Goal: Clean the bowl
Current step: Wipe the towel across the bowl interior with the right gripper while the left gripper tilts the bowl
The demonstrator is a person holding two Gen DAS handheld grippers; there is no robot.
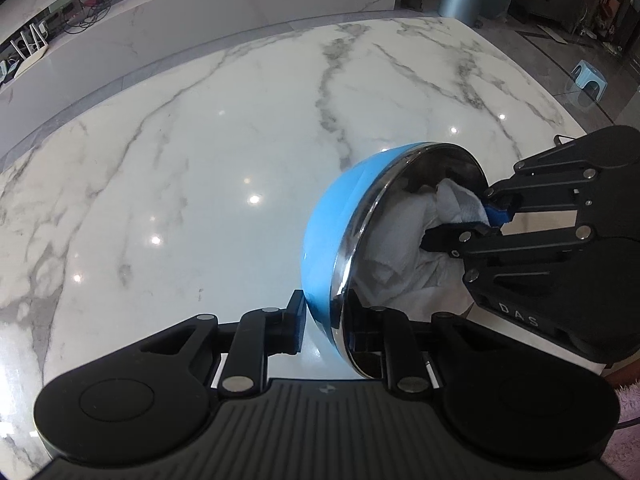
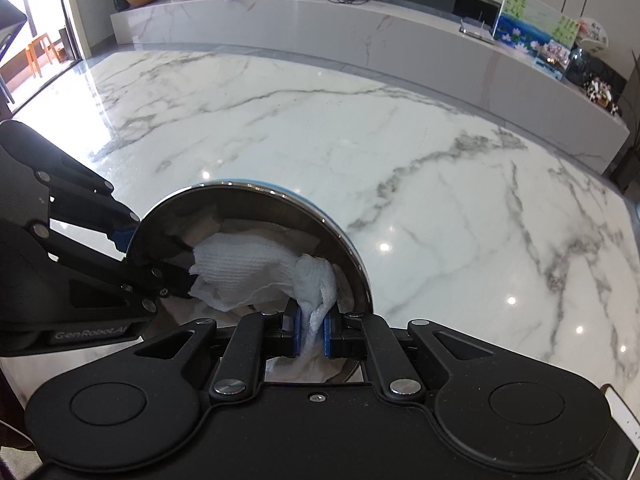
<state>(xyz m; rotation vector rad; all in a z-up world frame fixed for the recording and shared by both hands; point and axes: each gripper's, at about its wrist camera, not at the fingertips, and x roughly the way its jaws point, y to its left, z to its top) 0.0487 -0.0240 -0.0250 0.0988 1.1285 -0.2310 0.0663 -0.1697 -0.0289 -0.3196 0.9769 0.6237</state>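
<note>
- Plainly, the bowl (image 1: pixel 336 232) is held tilted on its side above the marble tabletop (image 1: pixel 200 160), sitting right of centre in the left wrist view, blue shell toward frame left and shiny steel inside facing frame right.
- The left gripper (image 1: pixel 320 316) pinches the bowl's rim at the lower middle of that view: one of its fingers (image 1: pixel 296 320) presses the blue outside, the other sits inside against the steel, so the fingers are closed on the wall of the bowl.
- The right gripper (image 2: pixel 311 334) has its fingers pressed together on a wad of white paper towel (image 2: pixel 256 272); in the right wrist view the towel fans out from the blue pads up into the bowl's hollow, at centre left of the frame.
- The relation that matters: the bowl's mouth opens straight toward the right gripper, which comes in from frame right in the left wrist view, with the towel already lying against the steel.
- The bowl's axis runs roughly along the right gripper's reach, so a wiping sweep would likely go around the inner wall, not across it.
- My judgement is that the wiping step is under way, with the left side only steadying.
- One risk: pressing hard could lever the rim out of the left pinch.
</note>
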